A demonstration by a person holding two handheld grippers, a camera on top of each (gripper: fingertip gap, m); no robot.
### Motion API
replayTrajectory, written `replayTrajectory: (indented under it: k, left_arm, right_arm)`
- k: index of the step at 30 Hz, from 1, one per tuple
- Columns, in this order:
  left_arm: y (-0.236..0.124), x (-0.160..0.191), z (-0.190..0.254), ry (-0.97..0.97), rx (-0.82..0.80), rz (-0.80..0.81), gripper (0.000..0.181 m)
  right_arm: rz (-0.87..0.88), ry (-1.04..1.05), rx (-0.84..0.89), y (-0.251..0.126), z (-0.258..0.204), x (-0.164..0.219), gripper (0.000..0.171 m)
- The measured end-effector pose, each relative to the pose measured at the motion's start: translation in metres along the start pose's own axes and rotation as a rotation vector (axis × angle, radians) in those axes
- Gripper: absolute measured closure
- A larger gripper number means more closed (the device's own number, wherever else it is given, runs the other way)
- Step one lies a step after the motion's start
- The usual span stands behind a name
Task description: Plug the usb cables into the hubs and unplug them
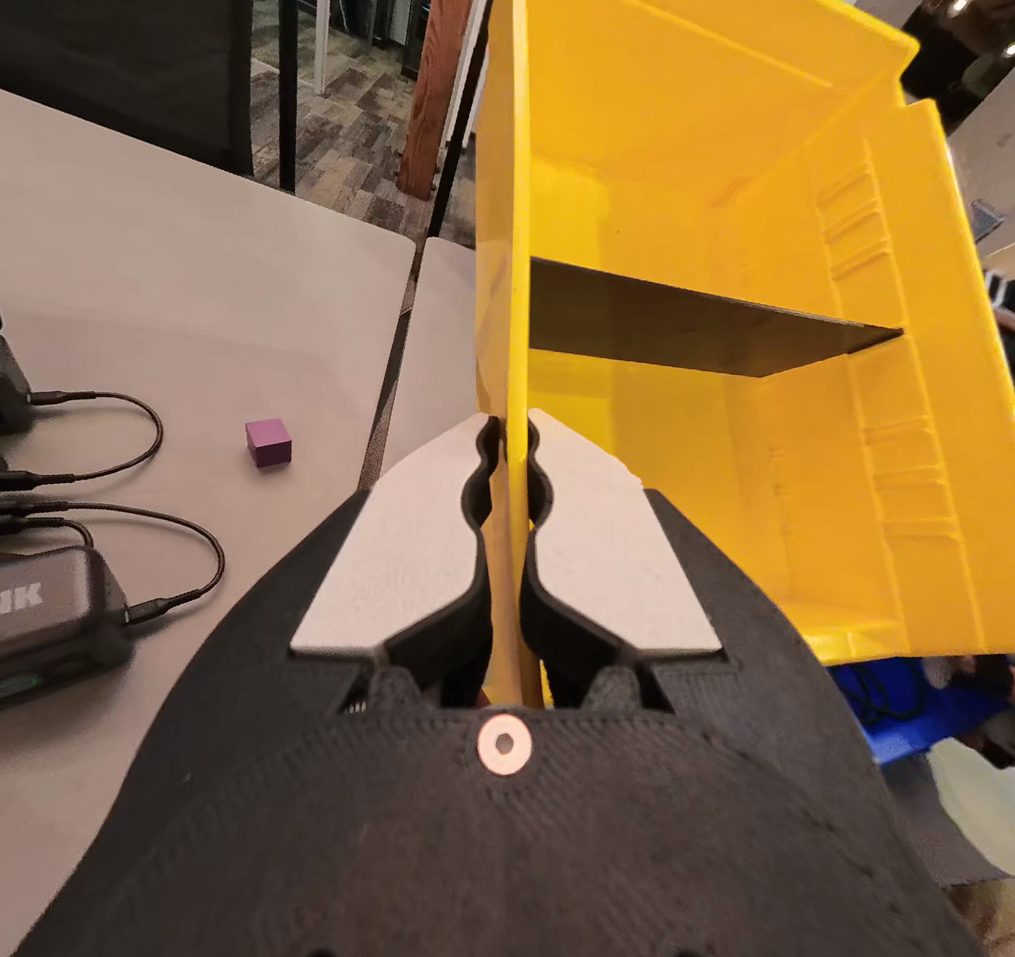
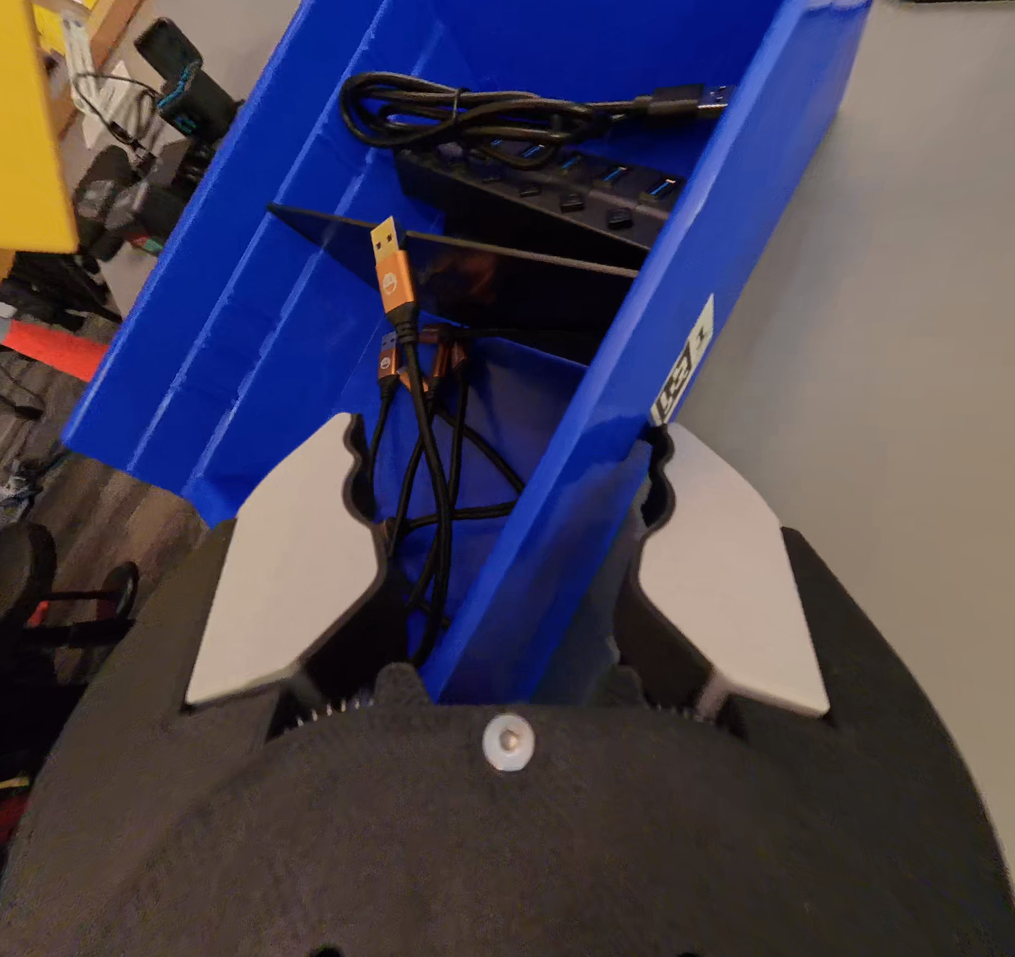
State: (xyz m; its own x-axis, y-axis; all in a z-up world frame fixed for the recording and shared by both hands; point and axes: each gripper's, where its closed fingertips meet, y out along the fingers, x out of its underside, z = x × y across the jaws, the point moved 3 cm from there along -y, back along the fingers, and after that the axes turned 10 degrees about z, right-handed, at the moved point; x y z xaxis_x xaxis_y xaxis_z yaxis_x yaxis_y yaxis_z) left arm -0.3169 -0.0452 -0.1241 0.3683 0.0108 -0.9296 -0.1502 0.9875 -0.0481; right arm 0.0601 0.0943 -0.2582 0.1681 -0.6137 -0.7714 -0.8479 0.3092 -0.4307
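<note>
Two bins are engaged, one per gripper. The left gripper (image 1: 515, 425) is pinched on the side wall of the yellow bin (image 1: 686, 173); both jaws are pressed against the thin wall. That bin shows only a black divider (image 1: 686, 321) and no cables or hubs.

The right gripper (image 2: 508, 436) is spread wide, straddling the near side wall of the blue bin (image 2: 576, 464): one finger is inside the bin, the other outside. Whether the wall is actually touched cannot be told.

All placement is given relative to the blue bin's black divider (image 2: 494, 266). On the near side, toward the right gripper, the orange-ended usb cables (image 2: 395, 277) are bundled; one plug is propped up against the divider, its long axis running roughly along the gripper's forward line, tip away. On the far side, the black hub (image 2: 549, 189) lies with its port row facing up, and a coiled black cable (image 2: 467, 107) is draped over it.

Judgement: the cables are nearer the right gripper, lying just ahead between its fingers, so the pick is best made from that side. The hub lies beyond the divider, so a longer reach is needed.

A purple cube (image 1: 268, 442) and grey powered boxes (image 1: 55, 606) are seen on the table left of the yellow bin.
</note>
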Motion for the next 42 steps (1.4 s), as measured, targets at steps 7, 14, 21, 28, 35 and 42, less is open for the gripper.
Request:
replayTrajectory:
  k: [7,14,21,28,35,42]
  left_arm:
    - [-0.002,-0.009,0.002,-0.004,0.006,0.042,0.174]
    - [-0.003,-0.015,0.008,0.009,0.007,0.064,0.174]
    - [0.004,-0.022,0.043,0.009,0.07,0.087,0.174]
    - [0.041,0.002,0.143,0.004,0.228,0.034,0.175]
    - [0.108,0.091,0.302,0.107,0.411,-0.168,0.174]
    - [0.127,0.185,0.412,0.089,0.524,-0.373,0.173]
  right_arm:
    - [-0.02,0.008,-0.161,0.042,-0.05,0.002,0.031]
    - [0.007,0.0,-0.3,0.046,-0.075,0.0,0.025]
    - [0.117,0.07,-0.407,0.009,-0.072,-0.024,0.026]
    - [0.383,-0.108,-0.356,-0.102,-0.041,-0.082,0.039]
    - [0.519,-0.159,-0.242,-0.19,-0.029,-0.076,0.039]
    - [0.502,-0.134,0.134,-0.244,0.044,-0.042,0.047]
